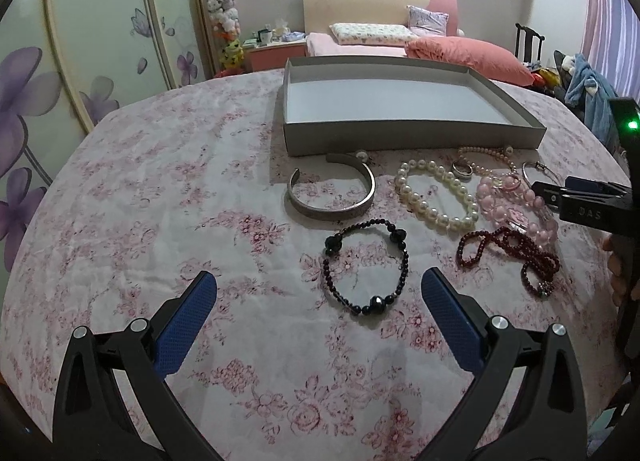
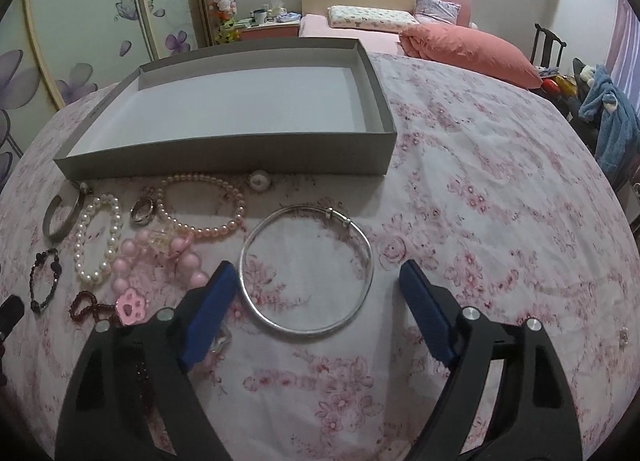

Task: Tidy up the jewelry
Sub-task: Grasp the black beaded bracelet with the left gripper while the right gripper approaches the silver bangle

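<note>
An empty grey box (image 1: 400, 135) (image 2: 224, 159) stands on the floral cloth. In front of it lies jewelry: a silver cuff (image 1: 332, 191) (image 2: 64, 217), a white pearl bracelet (image 1: 436, 193) (image 2: 98, 245), a black bead bracelet (image 1: 366, 267) (image 2: 44, 281), a dark red bead strand (image 1: 516, 253), a pink bead bracelet (image 1: 516, 205) (image 2: 160, 261), a ring (image 2: 142, 211) and a pink pearl bracelet (image 2: 204, 205). My left gripper (image 1: 320, 297) is open just short of the black bracelet. My right gripper (image 2: 316, 285) is open, its fingers either side of a thin silver bangle (image 2: 306, 269).
The cloth covers a round table (image 1: 140, 201) whose edge curves off left and right. My right gripper shows at the right of the left wrist view (image 1: 580, 201). A bed (image 1: 400, 41), a wardrobe (image 1: 60, 61) and a chair with clothes (image 1: 588, 93) stand beyond.
</note>
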Motion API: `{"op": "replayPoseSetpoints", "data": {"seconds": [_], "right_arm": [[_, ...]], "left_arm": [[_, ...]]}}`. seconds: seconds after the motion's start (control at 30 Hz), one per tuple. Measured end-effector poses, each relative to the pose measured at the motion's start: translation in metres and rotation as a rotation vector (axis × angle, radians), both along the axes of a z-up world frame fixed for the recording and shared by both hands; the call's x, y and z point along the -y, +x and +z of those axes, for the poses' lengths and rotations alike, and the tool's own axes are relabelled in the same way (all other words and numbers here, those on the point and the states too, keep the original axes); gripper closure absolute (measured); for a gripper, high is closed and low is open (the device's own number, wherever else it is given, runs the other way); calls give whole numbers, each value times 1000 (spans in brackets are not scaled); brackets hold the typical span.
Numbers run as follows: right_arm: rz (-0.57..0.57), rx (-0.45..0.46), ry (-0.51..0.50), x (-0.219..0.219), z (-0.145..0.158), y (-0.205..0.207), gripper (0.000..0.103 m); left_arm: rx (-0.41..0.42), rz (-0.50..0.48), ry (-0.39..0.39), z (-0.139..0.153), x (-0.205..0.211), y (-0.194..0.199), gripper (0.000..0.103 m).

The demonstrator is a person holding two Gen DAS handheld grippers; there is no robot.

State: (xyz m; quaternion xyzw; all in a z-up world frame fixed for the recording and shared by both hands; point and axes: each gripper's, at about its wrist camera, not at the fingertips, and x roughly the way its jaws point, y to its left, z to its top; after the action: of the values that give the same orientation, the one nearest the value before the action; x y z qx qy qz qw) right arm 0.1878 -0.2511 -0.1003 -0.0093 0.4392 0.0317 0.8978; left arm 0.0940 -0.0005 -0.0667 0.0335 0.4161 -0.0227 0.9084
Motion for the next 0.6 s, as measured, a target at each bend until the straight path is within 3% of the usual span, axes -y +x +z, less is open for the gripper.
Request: {"op": "replayPoseSetpoints", "data": {"seconds": [0.03, 0.23, 0.6], "right_arm": [[-1, 2, -2, 0, 1, 2, 36], [-1, 3, 1, 2, 1, 3, 36], [-1, 4, 0, 1, 0, 1, 36]], "left_arm": [[-8, 1, -4, -1, 0, 2, 2], [-34, 0, -27, -5, 1, 9, 6], [-72, 18, -94, -10, -10, 18, 58]]}}
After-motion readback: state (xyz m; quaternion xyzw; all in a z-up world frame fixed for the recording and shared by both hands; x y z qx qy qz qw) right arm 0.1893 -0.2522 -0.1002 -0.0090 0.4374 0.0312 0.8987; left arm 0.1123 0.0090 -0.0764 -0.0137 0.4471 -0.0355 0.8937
